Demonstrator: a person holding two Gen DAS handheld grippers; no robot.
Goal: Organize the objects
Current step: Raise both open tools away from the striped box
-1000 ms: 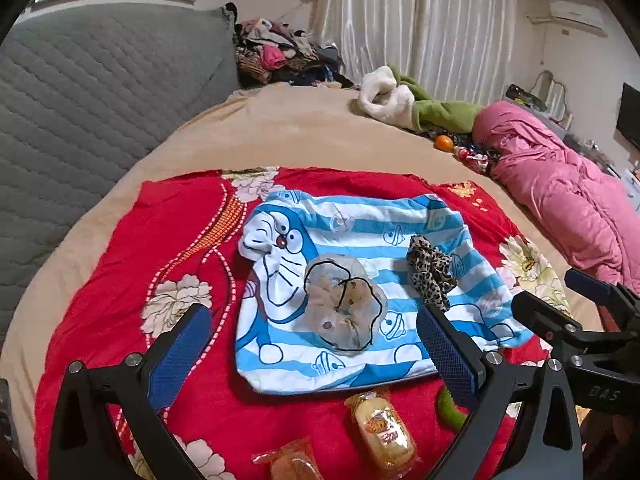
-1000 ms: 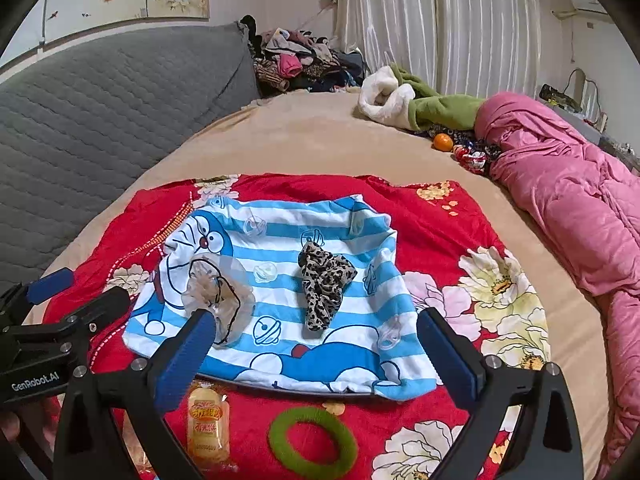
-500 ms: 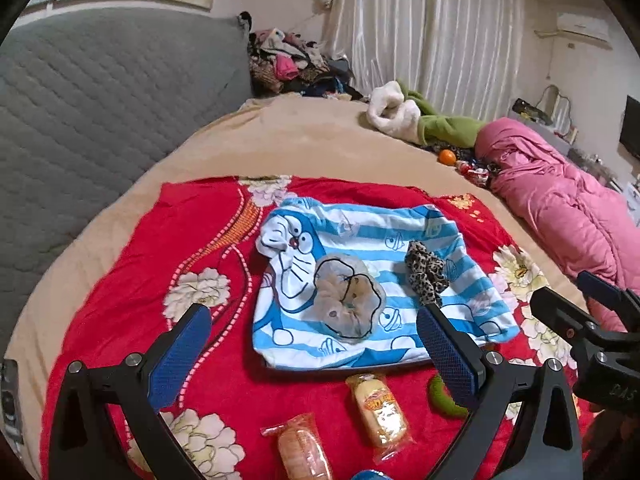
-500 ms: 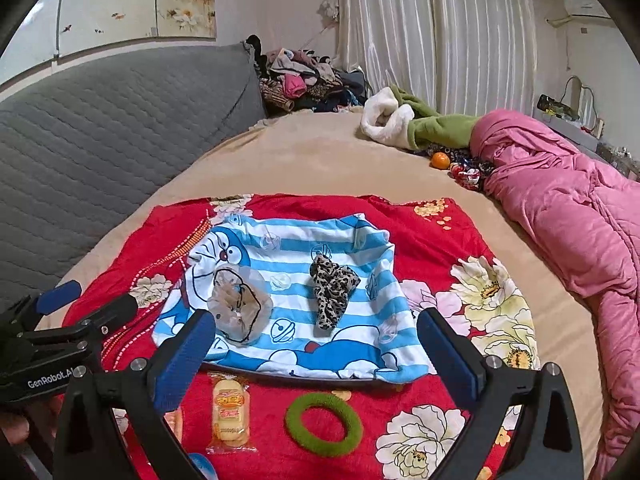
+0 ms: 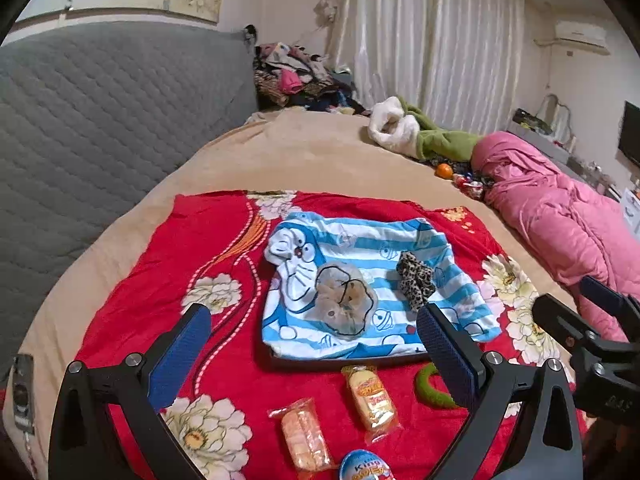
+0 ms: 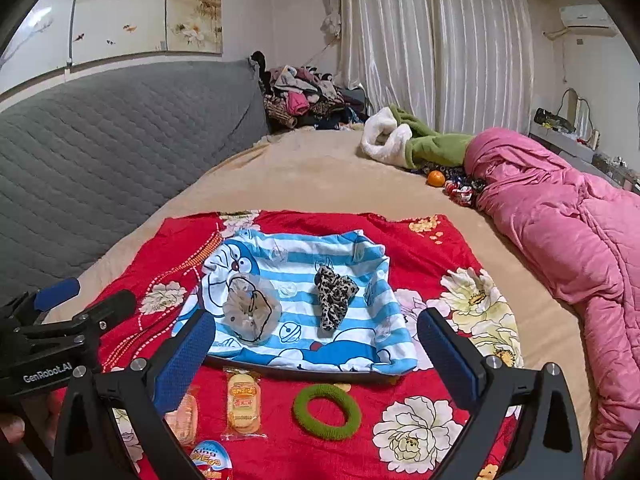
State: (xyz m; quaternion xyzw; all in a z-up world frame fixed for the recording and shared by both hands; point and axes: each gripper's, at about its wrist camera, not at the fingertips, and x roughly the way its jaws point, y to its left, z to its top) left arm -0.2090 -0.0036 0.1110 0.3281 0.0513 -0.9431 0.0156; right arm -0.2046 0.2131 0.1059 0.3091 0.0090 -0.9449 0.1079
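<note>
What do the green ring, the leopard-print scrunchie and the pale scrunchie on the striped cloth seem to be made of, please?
The green ring looks like fuzzy terry or plush fabric over elastic: matte, nubbly surface. The leopard-print scrunchie appears to be soft printed woven fabric, gathered in folds. The pale scrunchie seems sheer organza or mesh, since the striped cloth shows faintly through its edge.

Saw, past the left gripper's wide-parted blue pads, a striped cartoon cloth on a red floral blanket, bearing a beige scrunchie and a leopard scrunchie, with two snack packets and a green ring just before it.
</note>
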